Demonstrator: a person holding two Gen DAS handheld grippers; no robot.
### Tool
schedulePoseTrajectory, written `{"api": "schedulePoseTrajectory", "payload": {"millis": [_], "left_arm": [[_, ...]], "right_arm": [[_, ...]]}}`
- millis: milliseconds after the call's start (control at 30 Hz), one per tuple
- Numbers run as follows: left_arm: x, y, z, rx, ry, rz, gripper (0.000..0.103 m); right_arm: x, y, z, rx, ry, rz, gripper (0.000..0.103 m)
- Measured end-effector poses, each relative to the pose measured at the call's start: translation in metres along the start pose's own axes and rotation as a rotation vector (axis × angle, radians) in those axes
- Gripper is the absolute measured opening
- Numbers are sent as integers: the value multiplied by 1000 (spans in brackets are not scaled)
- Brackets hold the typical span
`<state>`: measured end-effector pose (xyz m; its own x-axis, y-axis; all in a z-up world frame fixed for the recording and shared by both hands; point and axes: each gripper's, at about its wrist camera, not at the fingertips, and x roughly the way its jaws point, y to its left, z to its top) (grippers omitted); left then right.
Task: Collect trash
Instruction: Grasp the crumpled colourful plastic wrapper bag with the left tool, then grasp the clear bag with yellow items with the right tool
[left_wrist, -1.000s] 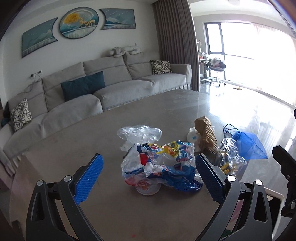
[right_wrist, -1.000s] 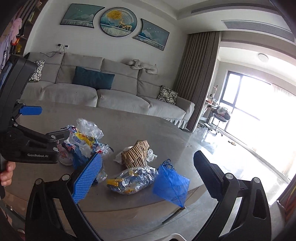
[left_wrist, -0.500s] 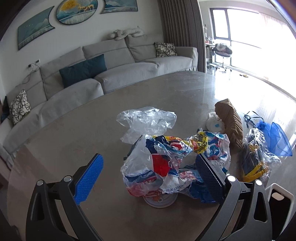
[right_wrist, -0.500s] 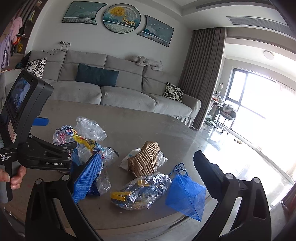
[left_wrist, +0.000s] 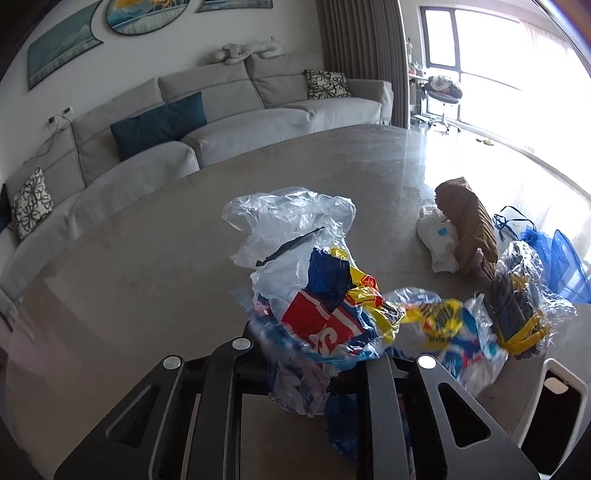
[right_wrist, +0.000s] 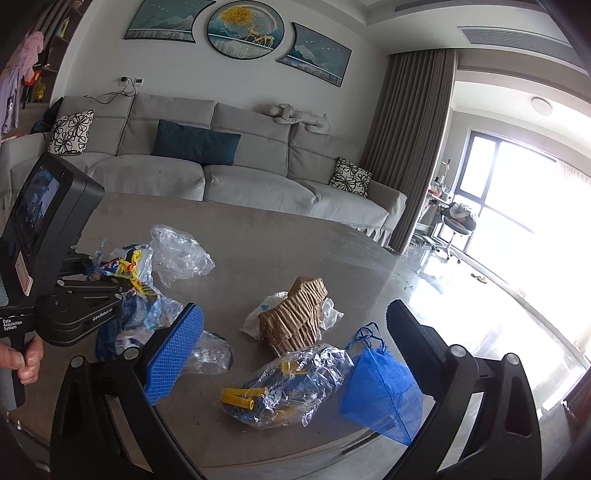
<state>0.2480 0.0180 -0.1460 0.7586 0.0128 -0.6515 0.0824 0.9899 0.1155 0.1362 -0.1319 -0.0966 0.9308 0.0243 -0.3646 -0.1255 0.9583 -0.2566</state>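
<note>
My left gripper is shut on a crumpled red, blue and yellow plastic wrapper and holds it just above the grey table. A clear plastic bag lies beyond it. In the right wrist view the left gripper holds the wrapper at the left. My right gripper is open and empty above a clear bag with yellow and dark pieces, a blue mesh bag and a brown corrugated cardboard piece.
A white crumpled wrapper lies beside the cardboard. A white bin rim shows at the table's near right edge. A grey sofa stands behind the table; a bright window is at the right.
My left gripper moved forward onto the colourful wrapper and closed on it. The right gripper stayed open and shifted slightly.
</note>
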Motion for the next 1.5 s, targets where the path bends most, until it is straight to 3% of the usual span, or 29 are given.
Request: {"api": "schedulePoseTrajectory", "payload": {"millis": [333, 533, 667, 800, 1000, 1167, 1200, 1233, 1267, 1400, 1467, 1500], "left_arm": [[-64, 7, 18, 5, -150, 33, 16], [-107, 29, 16, -43, -182, 78, 16], [-125, 52, 10, -92, -194, 133, 16], [-122, 54, 1, -127, -168, 101, 16], [-100, 31, -16, -72, -97, 43, 16], [-100, 22, -21, -34, -107, 40, 16], [-101, 21, -22, -28, -111, 42, 16], [-102, 21, -22, -24, -114, 45, 16], [-101, 21, -22, -22, -113, 44, 16], [-104, 22, -22, -24, -117, 44, 17], [-106, 23, -21, -26, -121, 45, 17], [-107, 23, -21, -27, -125, 48, 16]], "right_arm": [[-15, -3, 1, 2, -14, -3, 98], [-14, -5, -4, 38, 7, 36, 98], [-5, -2, -11, 31, 23, 15, 98], [10, -4, -26, 59, 59, 12, 98], [38, 3, -43, 52, 132, 8, 98], [62, 7, -49, 61, 185, 29, 97], [67, 7, -51, 70, 198, 41, 92], [72, 8, -54, 75, 218, 54, 66], [77, 9, -56, 76, 243, 44, 51], [82, 12, -64, 81, 290, 48, 33], [78, 10, -63, 87, 291, 55, 16], [76, 9, -62, 90, 291, 63, 14]]}}
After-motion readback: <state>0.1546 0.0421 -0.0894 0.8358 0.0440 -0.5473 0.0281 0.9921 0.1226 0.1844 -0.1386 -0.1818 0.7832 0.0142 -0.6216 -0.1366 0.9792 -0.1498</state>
